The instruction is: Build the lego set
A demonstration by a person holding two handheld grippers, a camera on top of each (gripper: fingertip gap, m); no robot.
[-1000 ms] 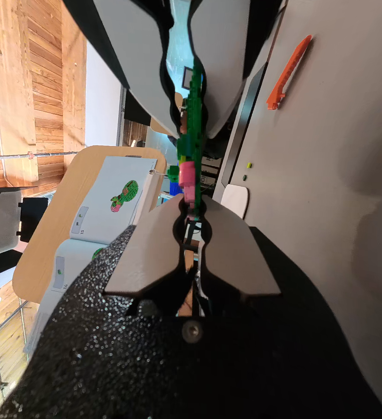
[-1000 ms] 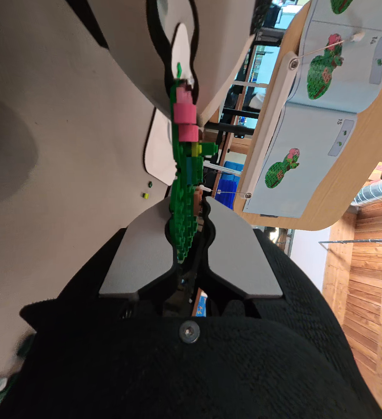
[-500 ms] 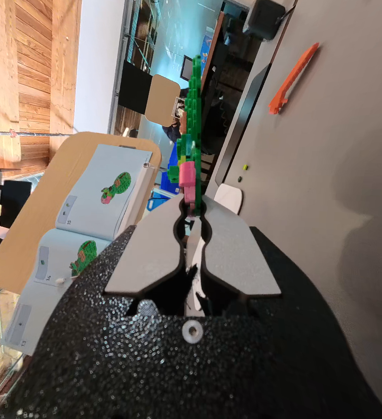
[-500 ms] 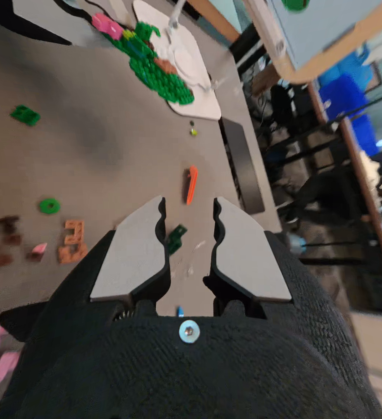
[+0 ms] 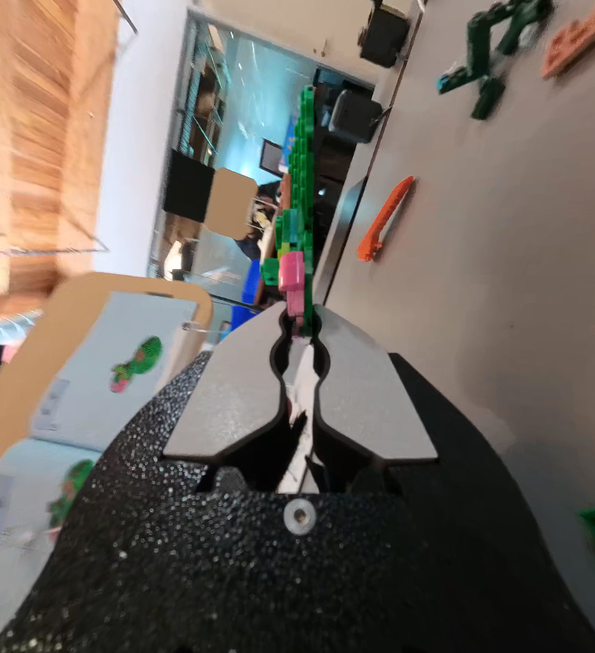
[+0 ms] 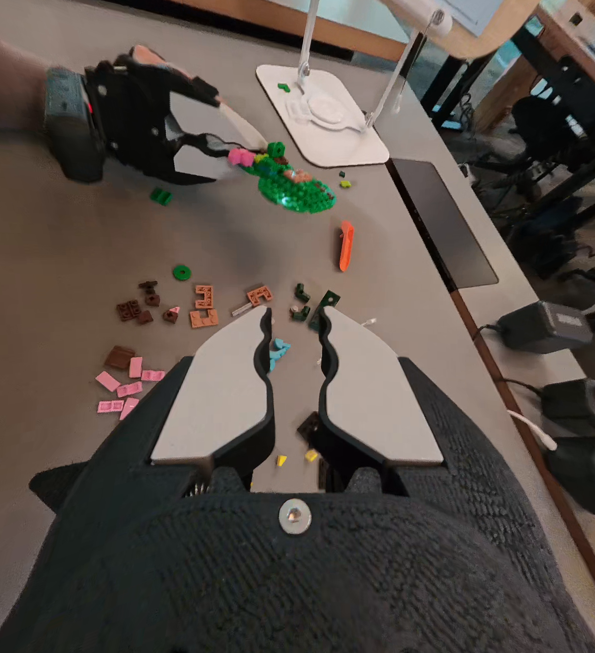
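Gripping the pink flower end of the flat green studded lego cactus build [image 6: 290, 187], the left gripper [image 5: 299, 319] has its two grey fingers closed on it, holding the model low over the grey tabletop [image 6: 76, 254] just in front of the white base plate of the booklet stand [image 6: 324, 116]. Over on the other side, the right gripper [image 6: 294, 318] hangs with its fingers parted and nothing between them, looking down on the spread of loose parts: dark green angled pieces [image 6: 303, 304] just ahead of the tips, a light blue piece [image 6: 278, 349] showing in the gap, tan cut-out plates [image 6: 204, 304] and flat pink tiles [image 6: 126, 385] off to the left, and the long orange brick separator [image 6: 346, 245] lying beyond. The step in hand looks like picking the next piece (which one the open instruction booklet [image 5: 112, 357] calls for is too blurred to tell). To do it well, the right fingers want to drop squarely over a single piece, straddling its short sides so its studs stay free, while the left keeps the model steady and level for pressing on.
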